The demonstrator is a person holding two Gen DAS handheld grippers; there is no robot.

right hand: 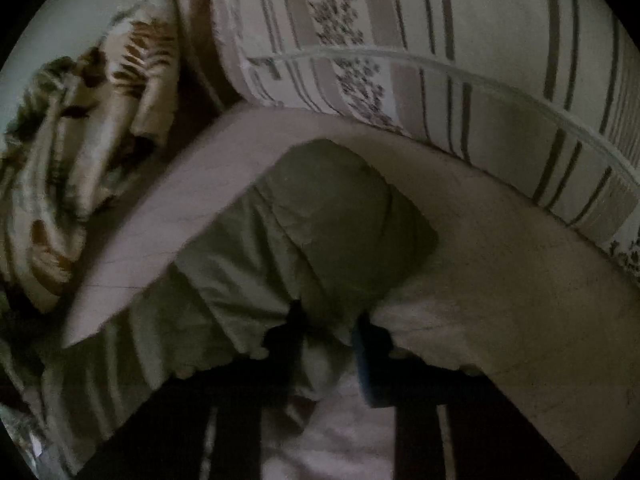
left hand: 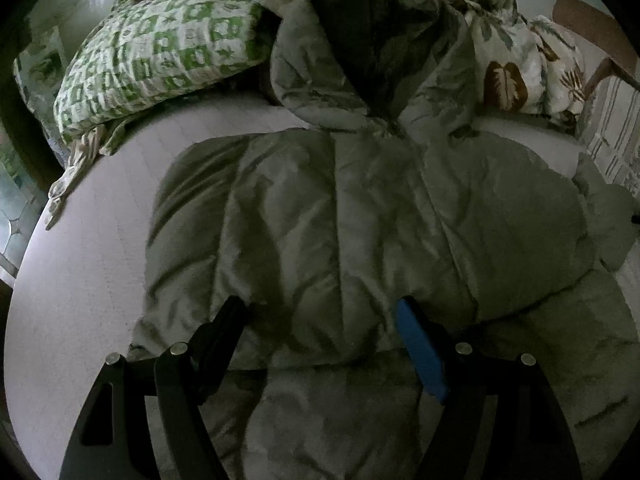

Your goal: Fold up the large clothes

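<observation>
A large olive-green puffer jacket (left hand: pixel 340 220) lies spread on a pale bed sheet (left hand: pixel 88 248), its hood toward the far pillows. My left gripper (left hand: pixel 324 312) is open, its black finger and blue-padded finger standing wide apart over the jacket's near hem. In the right wrist view, my right gripper (right hand: pixel 328 320) is shut on a bunched part of the jacket, the sleeve (right hand: pixel 320 216), and holds it lifted a little off the sheet (right hand: pixel 500 280).
A green-and-white patterned pillow (left hand: pixel 160 60) lies at the far left. A leaf-print quilt (left hand: pixel 520 64) is heaped at the back; it also shows in the right wrist view (right hand: pixel 80 152). A striped mattress or cushion (right hand: pixel 440 60) borders the bed's right side.
</observation>
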